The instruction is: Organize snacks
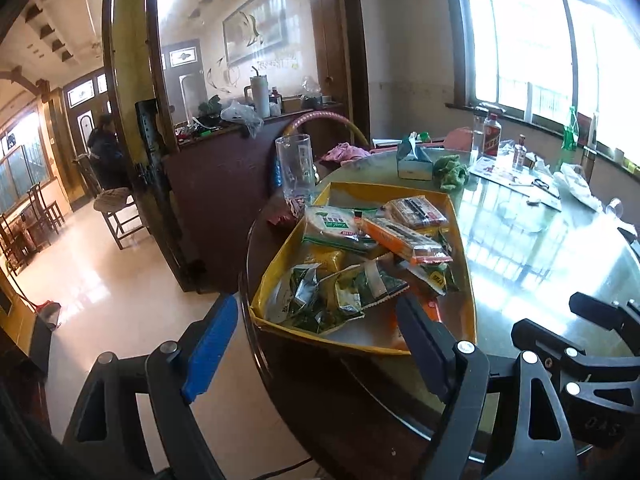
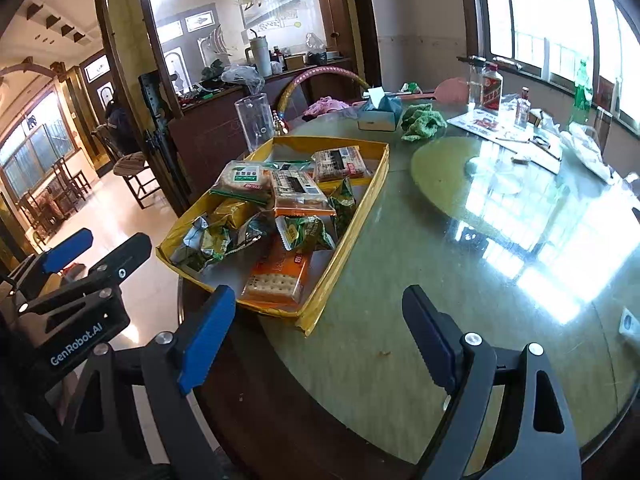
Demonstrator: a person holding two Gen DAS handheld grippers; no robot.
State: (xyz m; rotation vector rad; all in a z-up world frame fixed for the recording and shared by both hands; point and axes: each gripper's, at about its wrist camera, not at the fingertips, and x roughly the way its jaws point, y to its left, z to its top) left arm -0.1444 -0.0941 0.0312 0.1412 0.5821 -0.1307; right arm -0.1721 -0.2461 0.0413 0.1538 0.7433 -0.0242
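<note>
Crinkly foil and plastic wrappers, all heaped in the yellow tray (image 2: 352,216) at the near edge of the glass-topped table (image 2: 460,280).

Both of my tools sit back from the tray with nothing in them: left gripper (image 1: 316,344) spread wide, right gripper (image 2: 320,336) spread wide too. I judge the green pouches (image 2: 304,232) light, soft and slippery, likely to crush or slide, so I would pinch one by its crimped end seam. The orange cracker pack (image 2: 276,276) nearest me looks stiffer but brittle inside; I would take it across its short sides, gently. The round biscuit pack (image 2: 244,184) and the brown-labelled packs (image 2: 340,164) lie stacked farther back, overlapping, so lifting one may drag its neighbour.
</note>
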